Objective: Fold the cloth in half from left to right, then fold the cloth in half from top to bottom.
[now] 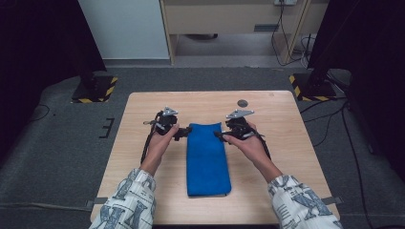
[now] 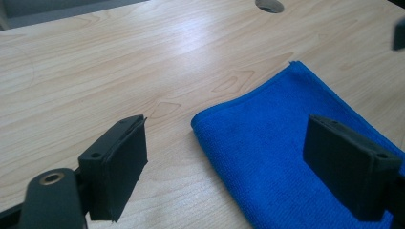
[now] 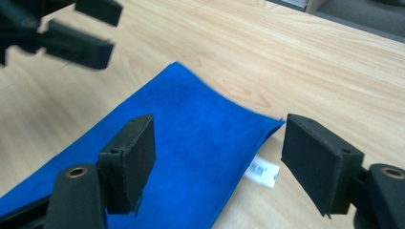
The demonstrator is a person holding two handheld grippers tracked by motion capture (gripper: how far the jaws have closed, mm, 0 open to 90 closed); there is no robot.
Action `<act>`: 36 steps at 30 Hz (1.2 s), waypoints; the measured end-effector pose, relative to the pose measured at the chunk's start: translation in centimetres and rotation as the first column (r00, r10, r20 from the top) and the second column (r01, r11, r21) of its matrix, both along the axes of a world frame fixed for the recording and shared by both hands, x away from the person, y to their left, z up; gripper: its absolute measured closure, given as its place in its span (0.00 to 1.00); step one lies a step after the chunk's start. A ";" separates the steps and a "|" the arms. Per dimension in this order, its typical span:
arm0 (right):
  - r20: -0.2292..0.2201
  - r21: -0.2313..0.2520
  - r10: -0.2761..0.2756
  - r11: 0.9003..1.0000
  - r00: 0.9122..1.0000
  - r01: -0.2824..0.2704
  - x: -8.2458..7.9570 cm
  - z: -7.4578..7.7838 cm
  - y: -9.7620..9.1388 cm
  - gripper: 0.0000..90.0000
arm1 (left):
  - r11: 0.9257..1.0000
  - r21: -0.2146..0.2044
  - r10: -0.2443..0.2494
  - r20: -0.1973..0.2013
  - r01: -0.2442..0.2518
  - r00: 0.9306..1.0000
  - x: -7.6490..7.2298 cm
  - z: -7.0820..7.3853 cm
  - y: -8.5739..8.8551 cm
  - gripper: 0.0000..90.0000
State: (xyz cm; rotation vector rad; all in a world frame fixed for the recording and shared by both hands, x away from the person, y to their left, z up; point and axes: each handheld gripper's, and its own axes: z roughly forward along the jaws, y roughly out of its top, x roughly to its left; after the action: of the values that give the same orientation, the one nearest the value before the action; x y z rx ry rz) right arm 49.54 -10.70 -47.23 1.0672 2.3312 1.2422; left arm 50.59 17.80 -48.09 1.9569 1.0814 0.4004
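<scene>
From above, the folded blue cloth (image 1: 207, 160) lay mid-counter (image 1: 143, 109), long axis running away from the person, with the left gripper (image 1: 182, 134) and right gripper (image 1: 218, 135) flanking its far end about equally close.

Left gripper view: jaws gaped, empty, far-left corner of the cloth (image 2: 286, 143) between them.

Right gripper view: jaws apart, nothing pinched, far-right corner and white tag (image 3: 261, 172) between them; tag print was unreadable.
</scene>
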 end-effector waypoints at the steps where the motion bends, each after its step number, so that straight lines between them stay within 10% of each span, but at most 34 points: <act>1: -0.003 0.001 -0.005 1.000 1.000 0.005 0.3 0.0 0.1 0.32 | 1.000 0.002 0.005 0.005 -0.005 1.000 0.0 0.0 0.0 0.18; 13: -0.050 -0.013 -0.072 0.997 0.996 0.072 4.8 -2.0 0.4 0.48 | 1.000 0.004 0.031 -0.046 -0.031 0.998 0.4 -0.8 -0.2 0.19; 36: -0.150 -0.039 -0.127 0.992 0.980 0.123 7.5 -4.5 1.2 0.60 | 0.999 -0.014 0.029 -0.064 -0.030 0.998 -1.0 -1.8 1.0 0.21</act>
State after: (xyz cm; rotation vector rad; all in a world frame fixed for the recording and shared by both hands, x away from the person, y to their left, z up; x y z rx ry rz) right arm 57.05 -9.49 -51.76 1.3190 2.3423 1.1127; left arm 49.60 18.78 -49.86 1.9546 1.1515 0.3468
